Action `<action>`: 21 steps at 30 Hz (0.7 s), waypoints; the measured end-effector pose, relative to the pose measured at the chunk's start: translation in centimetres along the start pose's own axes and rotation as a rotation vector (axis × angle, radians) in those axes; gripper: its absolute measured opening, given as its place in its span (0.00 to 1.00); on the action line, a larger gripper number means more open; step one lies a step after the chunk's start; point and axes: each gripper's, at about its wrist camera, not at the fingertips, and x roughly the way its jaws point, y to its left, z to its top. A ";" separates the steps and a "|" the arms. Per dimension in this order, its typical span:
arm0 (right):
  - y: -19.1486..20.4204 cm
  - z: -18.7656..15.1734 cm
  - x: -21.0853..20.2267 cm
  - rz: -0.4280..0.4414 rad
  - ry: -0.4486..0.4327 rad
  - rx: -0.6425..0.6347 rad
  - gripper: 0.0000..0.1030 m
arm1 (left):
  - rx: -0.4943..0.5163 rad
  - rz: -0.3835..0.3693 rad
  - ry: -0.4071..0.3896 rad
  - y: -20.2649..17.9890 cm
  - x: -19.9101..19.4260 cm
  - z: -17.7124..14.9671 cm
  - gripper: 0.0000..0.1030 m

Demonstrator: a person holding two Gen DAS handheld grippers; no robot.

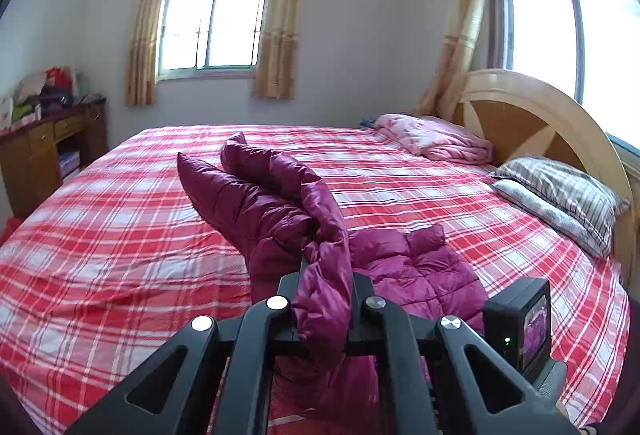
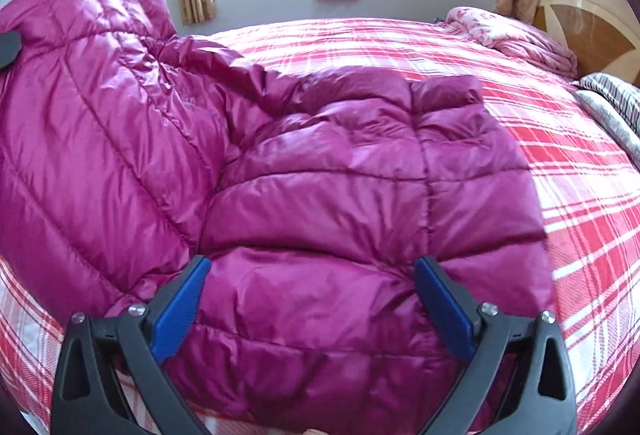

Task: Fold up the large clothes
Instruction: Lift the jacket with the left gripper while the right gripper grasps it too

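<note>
At frame centre on the plaid bed (image 1: 120,255), left claw (image 1: 326,275) pinches a lifted jacket (image 2: 320,175) edge, right claw (image 2: 312,275) gapes empty over it; folding barely begun.

Left gripper (image 1: 326,275) jaws pinched together, right gripper (image 2: 312,267) jaws spread

Right gripper (image 2: 312,295) sits wide open, blue pads (image 2: 180,311) straddling the near edge of a magenta puffer jacket (image 2: 320,175) spread over the red plaid bed (image 2: 580,175).
</note>
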 end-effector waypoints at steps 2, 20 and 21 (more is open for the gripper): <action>-0.9 -0.3 -0.6 0.025 -0.003 0.009 0.96 | 0.055 -0.039 -0.001 -2.1 0.7 0.1 0.07; -14.9 -0.5 -5.8 0.066 -0.155 0.437 0.94 | 0.155 -0.358 0.232 -11.3 10.5 -6.2 0.11; -15.3 -0.3 -5.8 0.101 -0.164 0.454 0.94 | 0.175 -0.358 0.224 -11.4 10.2 -6.7 0.12</action>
